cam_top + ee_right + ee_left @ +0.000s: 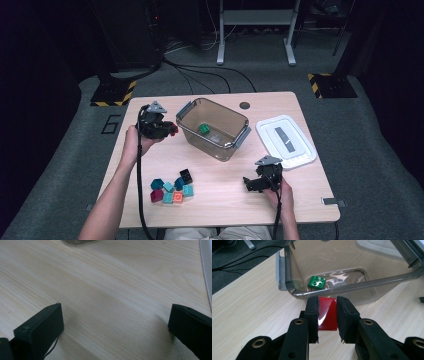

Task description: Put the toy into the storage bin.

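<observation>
My left gripper [170, 130] is shut on a red block [327, 313], held above the table just left of a clear brown plastic bin [214, 128]. In the left gripper view the block sits squeezed between both pads [314, 315], close to the bin's near rim [352, 287]. A green studded block [317, 282] lies on the bin's floor [204, 128]. Near the table's front right my right gripper [248, 184] stands open, low over bare wood [117, 307], with nothing between its jaws.
A cluster of several small blocks [172, 189] in teal, black, red and orange lies at the front left. The bin's white lid [285, 141] rests at the right. The light wooden table [300, 200] ends at a dark carpeted floor with cables.
</observation>
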`<state>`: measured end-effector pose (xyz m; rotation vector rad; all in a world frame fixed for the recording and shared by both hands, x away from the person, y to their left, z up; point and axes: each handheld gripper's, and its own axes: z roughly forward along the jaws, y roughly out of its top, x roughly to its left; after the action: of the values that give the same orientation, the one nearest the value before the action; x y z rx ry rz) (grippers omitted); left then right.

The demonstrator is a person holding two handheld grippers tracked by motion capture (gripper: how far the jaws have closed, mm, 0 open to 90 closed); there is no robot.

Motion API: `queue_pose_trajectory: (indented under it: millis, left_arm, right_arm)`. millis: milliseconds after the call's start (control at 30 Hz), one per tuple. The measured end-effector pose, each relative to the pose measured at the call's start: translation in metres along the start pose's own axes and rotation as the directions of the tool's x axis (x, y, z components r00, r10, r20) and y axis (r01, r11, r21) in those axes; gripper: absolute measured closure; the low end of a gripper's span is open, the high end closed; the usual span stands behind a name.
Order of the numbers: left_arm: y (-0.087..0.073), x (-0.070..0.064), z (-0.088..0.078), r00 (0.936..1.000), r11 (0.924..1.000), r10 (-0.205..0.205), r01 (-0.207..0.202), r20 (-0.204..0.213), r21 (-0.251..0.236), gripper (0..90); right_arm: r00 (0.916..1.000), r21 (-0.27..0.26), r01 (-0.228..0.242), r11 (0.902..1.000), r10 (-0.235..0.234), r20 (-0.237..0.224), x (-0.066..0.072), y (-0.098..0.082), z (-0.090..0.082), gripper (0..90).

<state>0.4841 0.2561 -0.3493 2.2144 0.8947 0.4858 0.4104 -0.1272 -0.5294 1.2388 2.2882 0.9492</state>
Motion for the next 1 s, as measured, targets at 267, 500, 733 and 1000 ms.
queue_pose_trajectory:
  millis: [267, 500, 733, 1000]
  left_arm:
    - [0.015, 0.002, 0.002, 1.0000, 1.0000, 0.004, -0.004, 0.000, -0.008, 72.0]
    - [0.030, 0.001, 0.006, 0.9997, 0.9997, 0.022, -0.022, -0.006, -0.010, 72.0]
    - [0.043, -0.001, 0.014, 0.9993, 0.9993, 0.037, -0.037, -0.005, 0.001, 72.0]
    - [0.056, -0.001, 0.024, 0.9989, 0.9988, 0.048, -0.048, -0.003, 0.008, 72.0]
  right_arm:
    - [1.0000, 0.000, 0.000, 1.0000, 0.000, 0.000, 0.000, 0.000, 0.000, 0.0]
    - [1.0000, -0.001, -0.001, 1.0000, 0.001, -0.002, 0.000, 0.000, 0.000, 0.0]
    - [1.0000, 0.000, 0.000, 1.0000, 0.000, -0.002, 0.000, 0.000, 0.000, 0.0]
    - [1.0000, 0.000, 0.000, 1.0000, 0.000, -0.002, 0.000, 0.000, 0.000, 0.0]
